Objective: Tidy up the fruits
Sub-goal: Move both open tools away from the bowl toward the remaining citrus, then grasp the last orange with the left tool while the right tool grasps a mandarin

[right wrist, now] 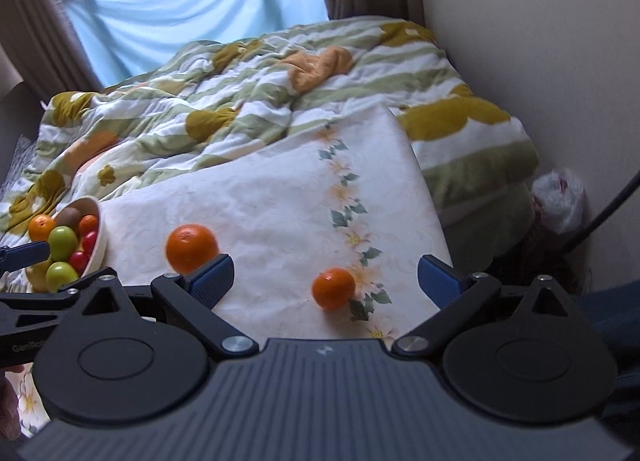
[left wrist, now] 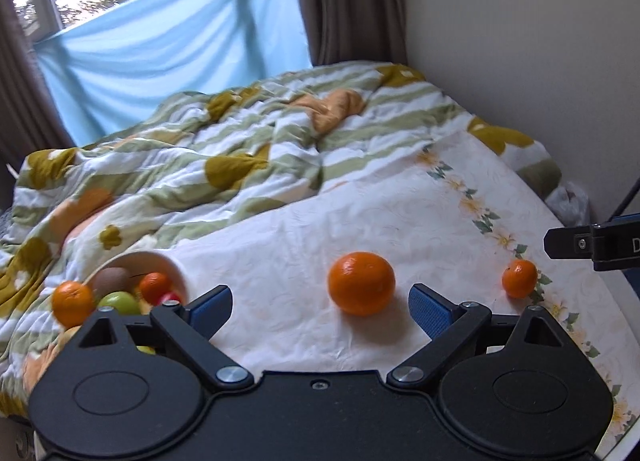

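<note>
A large orange (left wrist: 361,283) lies on the white flowered cloth (left wrist: 340,221), just ahead of my open left gripper (left wrist: 320,303), whose blue pads hold nothing. A small orange (left wrist: 519,278) sits further right by the cloth's flower border. In the right wrist view the small orange (right wrist: 333,287) lies between and just beyond the pads of my open right gripper (right wrist: 326,279), with the large orange (right wrist: 191,248) to its left. A cream bowl (right wrist: 99,229) at the left holds several fruits: green, red, orange and a brown one.
A rumpled green-striped quilt (left wrist: 240,157) covers the bed behind the cloth. The cloth's right edge (right wrist: 432,221) drops off towards a wall and a white plastic bag (right wrist: 560,201). The bowl (left wrist: 160,261) leans on the quilt at the left.
</note>
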